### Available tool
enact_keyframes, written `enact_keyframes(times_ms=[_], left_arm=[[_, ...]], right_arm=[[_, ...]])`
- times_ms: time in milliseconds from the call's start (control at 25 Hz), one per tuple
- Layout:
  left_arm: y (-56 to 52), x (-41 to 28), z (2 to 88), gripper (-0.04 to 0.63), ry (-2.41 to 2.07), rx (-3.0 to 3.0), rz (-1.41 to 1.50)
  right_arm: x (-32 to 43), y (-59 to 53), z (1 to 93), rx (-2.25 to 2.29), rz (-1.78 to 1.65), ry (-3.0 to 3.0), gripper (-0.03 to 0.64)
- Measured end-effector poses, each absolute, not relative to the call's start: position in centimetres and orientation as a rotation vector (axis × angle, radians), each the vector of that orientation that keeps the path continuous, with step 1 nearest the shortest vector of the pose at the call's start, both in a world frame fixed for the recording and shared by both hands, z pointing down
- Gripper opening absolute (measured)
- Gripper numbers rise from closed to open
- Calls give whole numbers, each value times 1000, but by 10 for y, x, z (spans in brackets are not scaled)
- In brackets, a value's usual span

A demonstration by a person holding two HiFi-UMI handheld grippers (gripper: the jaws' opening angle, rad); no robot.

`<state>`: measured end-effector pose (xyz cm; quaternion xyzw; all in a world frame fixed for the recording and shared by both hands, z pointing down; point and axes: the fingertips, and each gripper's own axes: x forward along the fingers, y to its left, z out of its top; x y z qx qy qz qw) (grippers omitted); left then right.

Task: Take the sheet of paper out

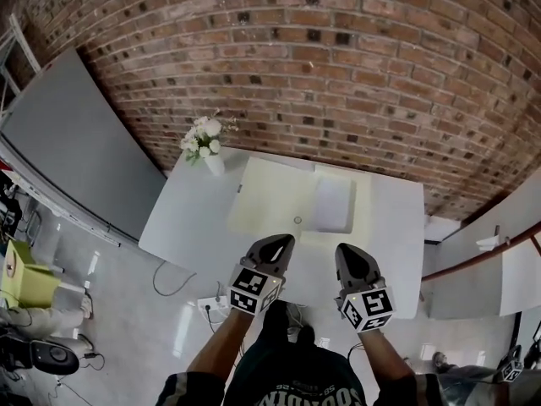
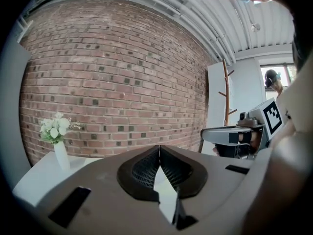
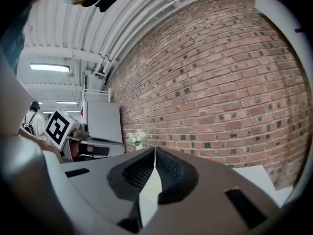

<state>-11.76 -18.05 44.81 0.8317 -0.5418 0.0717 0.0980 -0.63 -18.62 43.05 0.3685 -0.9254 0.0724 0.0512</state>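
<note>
Brick wall (image 1: 338,74) behind, left gripper (image 1: 275,240) and right gripper (image 1: 347,251) hover by the desk's (image 1: 182,218) near edge, fingers pressed together, empty; they likely must part before pinching the sheet of paper (image 1: 332,201).

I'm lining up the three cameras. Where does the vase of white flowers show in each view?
Head view: vase of white flowers at the table's far left corner.
Left gripper view: vase at lower left.
Right gripper view: vase, small, just left of centre.
Shared landmark: brick wall behind it.
</note>
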Motion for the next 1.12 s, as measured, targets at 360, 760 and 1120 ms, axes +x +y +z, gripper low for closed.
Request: enact_keyframes(times_ms=[360,760,1120], left_arm=[[-243,-129,463,11,-1438,2542,245],[-288,-132,481,11,-1310,2579,284],[-309,-141,487,11,-1310,2575,312]], right_arm=[[-22,-233,438,1276,250,-2732,69],[-22,-267,455,1397,295,-2632,69],[-32,-283,458,1410,306,-2620,69]])
